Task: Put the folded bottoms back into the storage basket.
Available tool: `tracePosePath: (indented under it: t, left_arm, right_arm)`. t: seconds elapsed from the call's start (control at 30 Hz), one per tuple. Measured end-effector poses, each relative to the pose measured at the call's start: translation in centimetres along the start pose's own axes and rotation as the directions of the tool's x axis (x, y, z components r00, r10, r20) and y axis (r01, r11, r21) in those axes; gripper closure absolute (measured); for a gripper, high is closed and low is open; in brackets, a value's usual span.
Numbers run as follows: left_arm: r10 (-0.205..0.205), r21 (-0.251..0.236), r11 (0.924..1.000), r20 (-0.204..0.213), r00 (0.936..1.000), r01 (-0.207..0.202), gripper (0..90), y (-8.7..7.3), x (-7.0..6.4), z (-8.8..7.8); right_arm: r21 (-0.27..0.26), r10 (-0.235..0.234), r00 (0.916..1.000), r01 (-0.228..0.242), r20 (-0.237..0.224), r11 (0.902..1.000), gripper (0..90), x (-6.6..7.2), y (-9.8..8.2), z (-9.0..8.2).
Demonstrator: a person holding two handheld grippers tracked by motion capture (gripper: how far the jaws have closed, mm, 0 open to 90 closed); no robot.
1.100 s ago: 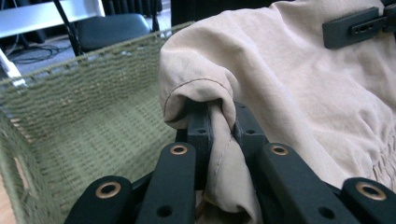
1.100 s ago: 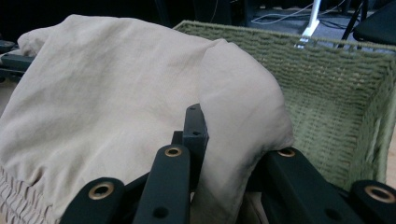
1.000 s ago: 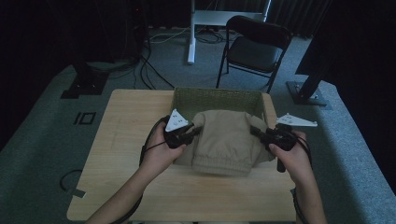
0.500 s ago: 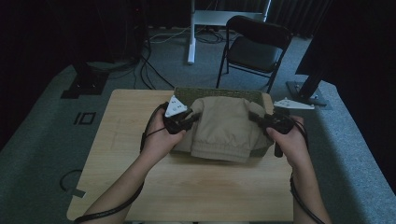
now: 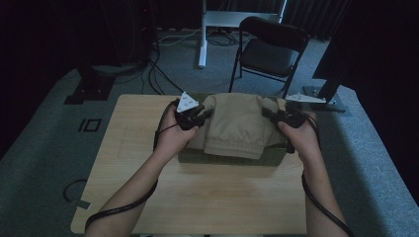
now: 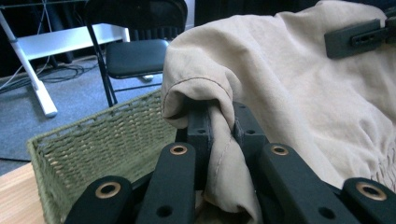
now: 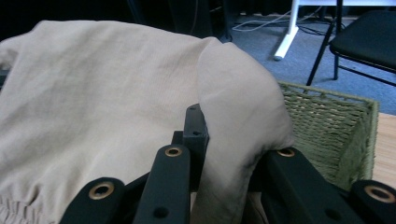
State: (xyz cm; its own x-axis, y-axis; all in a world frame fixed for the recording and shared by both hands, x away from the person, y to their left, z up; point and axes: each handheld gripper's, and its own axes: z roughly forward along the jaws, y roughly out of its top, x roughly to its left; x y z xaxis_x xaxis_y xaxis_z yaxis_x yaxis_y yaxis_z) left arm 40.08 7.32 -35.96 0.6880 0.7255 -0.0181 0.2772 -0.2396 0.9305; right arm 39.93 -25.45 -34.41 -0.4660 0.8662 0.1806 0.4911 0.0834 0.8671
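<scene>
A folded beige garment (image 5: pixel 237 126) hangs between my two grippers above a green woven basket (image 5: pixel 232 157) on the wooden table (image 5: pixel 197 197). My left gripper (image 5: pixel 206 115) is shut on the garment's left edge; in the left gripper view a fold of the beige cloth (image 6: pixel 224 154) is pinched between the black jaws. My right gripper (image 5: pixel 267 113) is shut on the right edge, and the right gripper view shows the cloth (image 7: pixel 233 140) draped over and clamped in its jaws. The other gripper's jaw tip (image 6: pixel 357 37) shows at that view's top right.
The basket (image 6: pixel 93 149) stands at the table's far middle, its woven wall close under the cloth. A black folding chair (image 5: pixel 269 52) and a white stand leg (image 5: pixel 201 34) are on the grey floor beyond the table. Cables trail from both hands.
Both hands have carried the garment away from the person, from the table's middle to above the basket, and a little upward. The jaws stayed shut on the cloth.
</scene>
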Motion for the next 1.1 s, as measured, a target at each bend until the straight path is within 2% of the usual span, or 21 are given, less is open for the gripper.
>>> tracePosePath:
  t: [0.1, 0.3, 0.5, 0.63, 0.73, 0.97, 1.1]
  left_arm:
    - [0.000, -0.002, 1.0000, -0.007, 1.0000, 0.000, 81.9, -0.1, 0.4, 0.8]
    - [-0.004, -0.003, 1.0000, -0.029, 0.9996, 0.004, 81.9, 0.1, 1.2, 2.1]
    - [-0.028, -0.011, 0.9996, -0.054, 0.9982, 0.027, 81.9, 0.4, 2.5, 3.6]
    - [-0.047, -0.016, 0.9988, -0.057, 0.9973, 0.046, 81.9, -0.1, 3.2, 4.9]
    - [-0.064, -0.019, 0.9978, -0.048, 0.9968, 0.063, 81.9, -0.7, 3.5, 5.8]
    - [-0.106, 0.007, 0.9943, -0.038, 0.9937, 0.106, 81.9, -2.3, 3.8, 7.7]
    - [-0.124, 0.027, 0.9918, -0.036, 0.9917, 0.125, 81.9, -3.4, 4.2, 8.5]
  right_arm:
    - [0.005, 0.010, 0.9998, -0.010, 0.014, 0.9999, 76.9, -0.8, 0.4, 1.2]
    - [0.009, 0.006, 0.9994, -0.006, 0.035, 0.9999, 77.0, -1.4, 1.3, 2.5]
    - [0.009, 0.009, 0.9991, -0.009, 0.040, 0.9999, 76.9, -2.1, 1.8, 4.3]
    - [0.010, 0.013, 0.9982, -0.013, 0.059, 0.9999, 76.9, -2.7, 1.8, 5.5]
    - [0.025, 0.037, 0.9963, -0.039, 0.077, 0.9989, 76.9, -3.5, 1.2, 6.8]
    - [0.037, 0.074, 0.9920, -0.078, 0.103, 0.9963, 76.9, -4.8, -0.3, 8.9]
    - [0.054, 0.074, 0.9903, -0.081, 0.118, 0.9953, 76.8, -5.2, -1.4, 10.2]
